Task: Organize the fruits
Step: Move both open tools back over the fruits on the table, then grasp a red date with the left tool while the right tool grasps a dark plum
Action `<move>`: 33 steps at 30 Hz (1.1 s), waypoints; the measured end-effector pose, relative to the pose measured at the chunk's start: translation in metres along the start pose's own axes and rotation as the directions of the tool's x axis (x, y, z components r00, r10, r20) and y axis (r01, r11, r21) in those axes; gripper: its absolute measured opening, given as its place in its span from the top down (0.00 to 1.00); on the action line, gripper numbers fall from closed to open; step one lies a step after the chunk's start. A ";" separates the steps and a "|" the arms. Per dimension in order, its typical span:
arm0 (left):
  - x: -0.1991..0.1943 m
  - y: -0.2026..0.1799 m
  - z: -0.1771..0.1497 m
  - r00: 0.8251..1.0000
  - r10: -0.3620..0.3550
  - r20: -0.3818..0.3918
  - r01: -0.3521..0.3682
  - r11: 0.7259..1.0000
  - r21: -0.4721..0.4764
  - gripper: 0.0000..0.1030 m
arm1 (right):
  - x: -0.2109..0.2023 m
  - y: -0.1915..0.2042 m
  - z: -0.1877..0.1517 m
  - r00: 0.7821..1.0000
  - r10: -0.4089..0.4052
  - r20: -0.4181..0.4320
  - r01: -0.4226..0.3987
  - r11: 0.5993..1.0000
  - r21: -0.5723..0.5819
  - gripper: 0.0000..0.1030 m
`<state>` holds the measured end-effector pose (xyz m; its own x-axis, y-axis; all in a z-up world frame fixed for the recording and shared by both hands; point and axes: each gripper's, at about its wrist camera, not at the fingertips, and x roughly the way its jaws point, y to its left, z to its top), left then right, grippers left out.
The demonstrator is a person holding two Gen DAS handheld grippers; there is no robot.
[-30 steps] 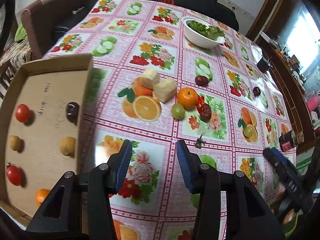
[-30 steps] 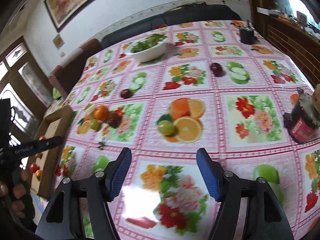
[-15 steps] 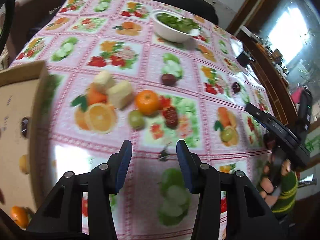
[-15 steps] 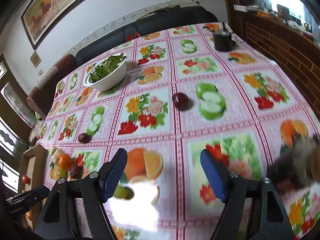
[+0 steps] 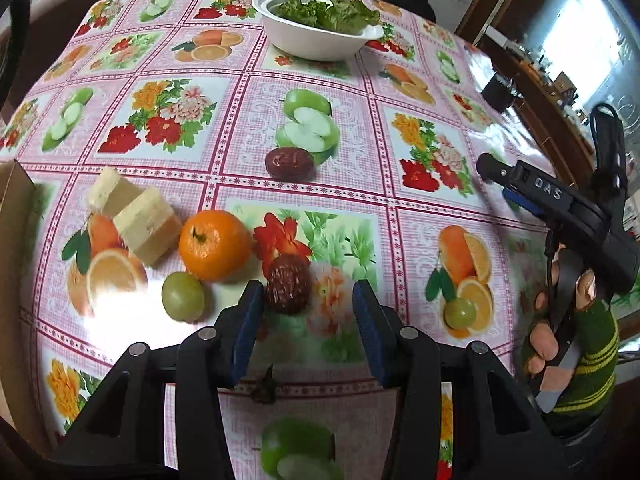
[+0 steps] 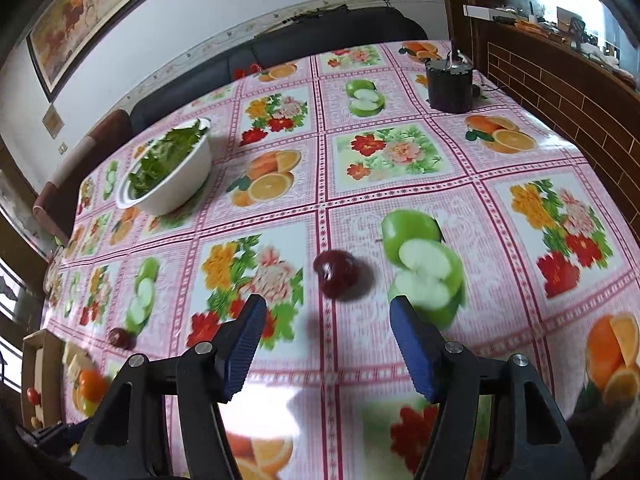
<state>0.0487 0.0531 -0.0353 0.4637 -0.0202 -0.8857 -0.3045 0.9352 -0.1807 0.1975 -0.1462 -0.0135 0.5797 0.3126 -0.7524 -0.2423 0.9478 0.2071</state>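
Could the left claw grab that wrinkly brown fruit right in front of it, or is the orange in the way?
Probably yes. The left claw is open, and the wrinkly brown fruit lies just ahead, near its left finger. The orange and green grape sit off to the left, so the approach looks free.

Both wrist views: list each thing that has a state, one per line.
Left gripper: open, wrinkled date just ahead, ungrasped.
Right gripper: open, red fruit ahead, ungrasped.
Bowl: upright, full of greens.
Orange: whole, on the cloth.
Green fruit: whole, beside the orange.
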 end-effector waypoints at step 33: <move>-0.105 0.055 -0.054 0.984 0.075 0.162 -0.064 0.996 -0.070 0.82 | -0.109 0.113 -0.104 0.934 0.356 -0.013 -0.356 0.930 -0.096 0.77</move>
<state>-0.0622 0.0877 0.0246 0.5680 0.1072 -0.8160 -0.3908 0.9077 -0.1527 0.0261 -0.0799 0.0265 0.4457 0.6288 -0.6371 -0.5062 0.7641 0.4000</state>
